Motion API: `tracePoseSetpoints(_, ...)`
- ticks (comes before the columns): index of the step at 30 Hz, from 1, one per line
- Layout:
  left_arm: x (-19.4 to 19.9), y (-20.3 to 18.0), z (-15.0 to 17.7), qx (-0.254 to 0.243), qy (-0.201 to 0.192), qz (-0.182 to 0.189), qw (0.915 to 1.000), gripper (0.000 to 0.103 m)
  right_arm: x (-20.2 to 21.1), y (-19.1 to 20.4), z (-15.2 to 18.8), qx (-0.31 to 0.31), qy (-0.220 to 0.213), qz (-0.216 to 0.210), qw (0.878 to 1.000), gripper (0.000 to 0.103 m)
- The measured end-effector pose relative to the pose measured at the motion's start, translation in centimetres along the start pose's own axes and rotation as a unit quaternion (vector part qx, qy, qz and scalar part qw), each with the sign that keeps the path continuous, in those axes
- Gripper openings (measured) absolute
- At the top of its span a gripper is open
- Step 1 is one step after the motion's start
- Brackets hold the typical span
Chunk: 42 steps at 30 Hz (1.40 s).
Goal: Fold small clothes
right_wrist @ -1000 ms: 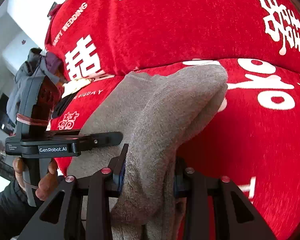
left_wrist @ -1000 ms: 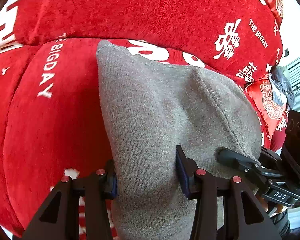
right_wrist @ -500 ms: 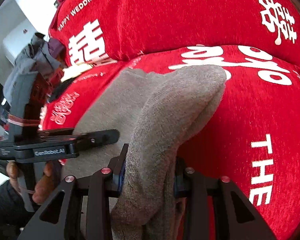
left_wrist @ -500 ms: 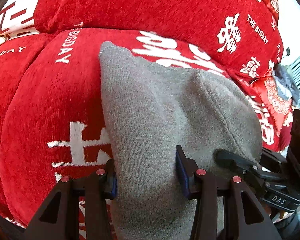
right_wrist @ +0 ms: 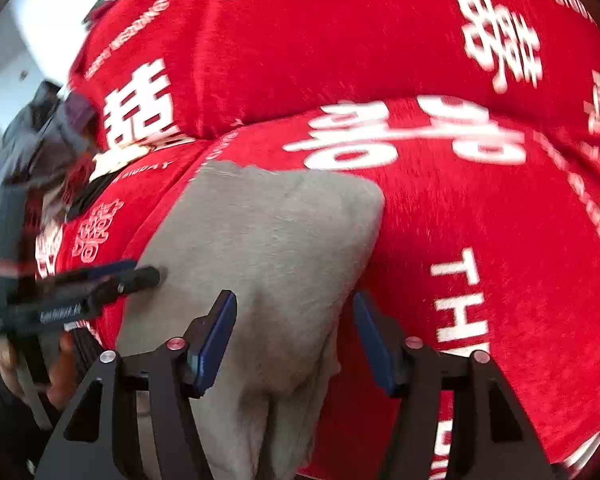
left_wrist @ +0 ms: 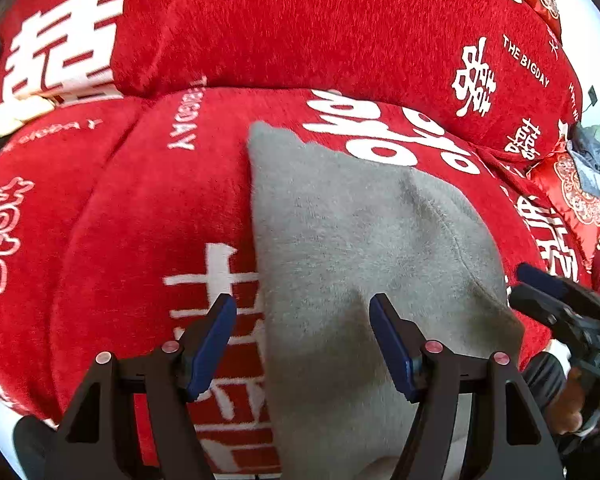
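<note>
Caught the left gripper [left_wrist: 302, 304] mid-release, jaws opening and blue pads clear of the cloth, with the near edge of the grey knit garment [left_wrist: 360, 240] running between them. Same story for the right gripper [right_wrist: 294, 298]: opening, pads standing off a bunched fold of that same garment, nothing clamped.

Found the garment lying on the seat of the red sofa cover [left_wrist: 140, 208], far edge just short of the back cushion [left_wrist: 300, 32], white lettering peeking out beside it. Looked doubled over, going by the rounded hump along the right-hand side in the left wrist view.

Read the two grippers sitting side by side along the near edge as a two-handed lay-down: one toward each end to keep the layers lined up, both letting go together to avoid skewing the fold.

Couldn't say for sure what kind of garment, maybe small trousers or a top, given the blur and the fisheye stretch.

Guessed the fold wanted a pat down next, with that bunched ridge by the right gripper sitting proud of the rest. Worth minding the pads snagging the fuzzy knit on the way out.
</note>
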<state>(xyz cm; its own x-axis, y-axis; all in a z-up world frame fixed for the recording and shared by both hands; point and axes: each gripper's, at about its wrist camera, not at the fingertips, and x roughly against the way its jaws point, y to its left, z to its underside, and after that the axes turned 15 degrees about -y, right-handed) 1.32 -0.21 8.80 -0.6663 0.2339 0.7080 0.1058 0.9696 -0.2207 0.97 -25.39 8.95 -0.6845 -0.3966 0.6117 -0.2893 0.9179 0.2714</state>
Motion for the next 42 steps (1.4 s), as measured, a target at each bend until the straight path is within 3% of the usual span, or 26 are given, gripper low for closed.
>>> tracePoseSetpoints(3,0.8,-0.8,0.0,-0.022,-0.005,-0.011,0.9997,0.070,1.2,3.1,0.2,0.077,0.001,-0.015,0.997,0.066)
tracePoseSetpoints(6,0.0,-1.3,0.6,-0.049,0.020,-0.051,0.9973,0.070,1.4,6.0,1.3,0.143,0.021,-0.056,0.988,0.066)
tracePoseSetpoints(8,-0.5,-0.9,1.2,-0.046,0.027,-0.057,0.9969,0.071,0.7,7.4,2.4,0.167,0.041,-0.069,0.983,0.066)
tracePoseSetpoints(9,-0.5,-0.6,1.3,-0.036,0.024,-0.057,0.9974,0.082,0.2,7.7,2.9,0.173,0.052,-0.069,0.981,0.066)
tracePoseSetpoints(11,-0.8,0.0,1.6,-0.032,0.021,-0.079,0.9962,0.095,-1.2,7.6,4.2,0.171,0.077,-0.064,0.980,0.067)
tracePoseSetpoints(13,-1.1,0.3,1.6,-0.031,0.027,-0.072,0.9966,0.096,-2.7,6.7,5.2,0.154,0.099,-0.055,0.982,0.067)
tracePoseSetpoints(19,-1.5,0.4,1.6,-0.031,0.032,-0.066,0.9968,0.096,-2.3,5.9,5.1,0.128,0.091,-0.073,0.985,0.071)
tracePoseSetpoints(23,-1.2,0.6,0.8,-0.027,0.035,-0.061,0.9972,0.095,-1.8,6.0,4.0,0.118,0.100,-0.077,0.985,0.072)
tracePoseSetpoints(26,-2.1,0.9,-0.6,-0.034,0.036,-0.082,0.9954,0.095,-1.4,5.5,2.0,0.114,0.076,-0.073,0.988,0.073)
tracePoseSetpoints(30,-4.8,1.1,-2.0,-0.028,0.048,-0.082,0.9951,0.095,-4.0,4.1,-0.3,0.102,0.070,-0.045,0.991,0.073)
tracePoseSetpoints(38,-8.3,1.0,-3.3,-0.025,0.070,-0.085,0.9936,0.096,-10.5,2.9,-2.2,0.083,0.099,-0.051,0.990,0.075)
tracePoseSetpoints(42,-7.2,0.9,-3.4,-0.027,0.069,-0.094,0.9928,0.096,-10.0,4.1,-2.5,0.111,0.097,-0.022,0.989,0.075)
